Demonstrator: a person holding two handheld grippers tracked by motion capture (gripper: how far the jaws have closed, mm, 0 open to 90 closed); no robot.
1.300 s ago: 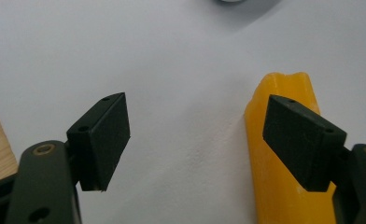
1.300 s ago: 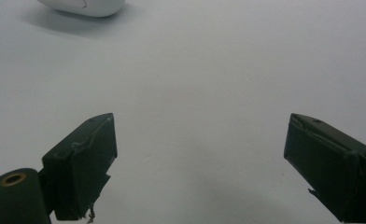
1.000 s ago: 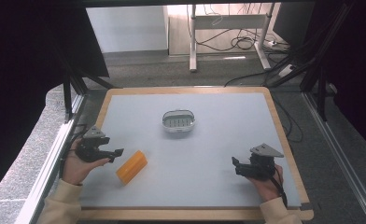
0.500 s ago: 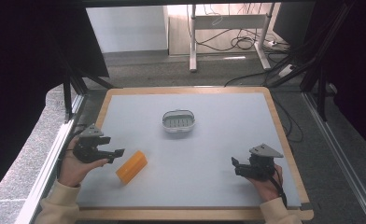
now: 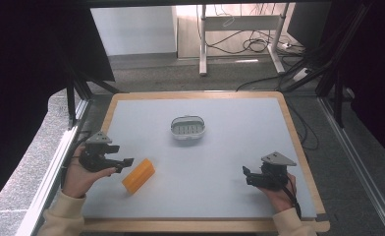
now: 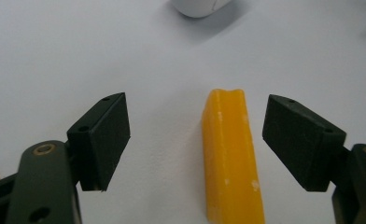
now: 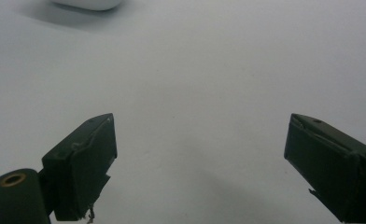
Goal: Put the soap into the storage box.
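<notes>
Left gripper view has my left gripper point(image 6: 196, 140) spread wide around the yellow bar point(image 6: 232, 158) lying flat on the table point(image 5: 239, 147), untouched; next I judge lower and squeeze; my right gripper point(image 7: 200, 163) idles open.

Even, diffuse overhead light on the pale tabletop point(image 5: 230, 162), dark unlit surroundings beyond its wooden rim, soft faint shadow beneath the white dish point(image 5: 188, 128), no glare, close views slightly soft, black tongs point(image 6: 197, 140) underexposed, dish edge blurred.
</notes>
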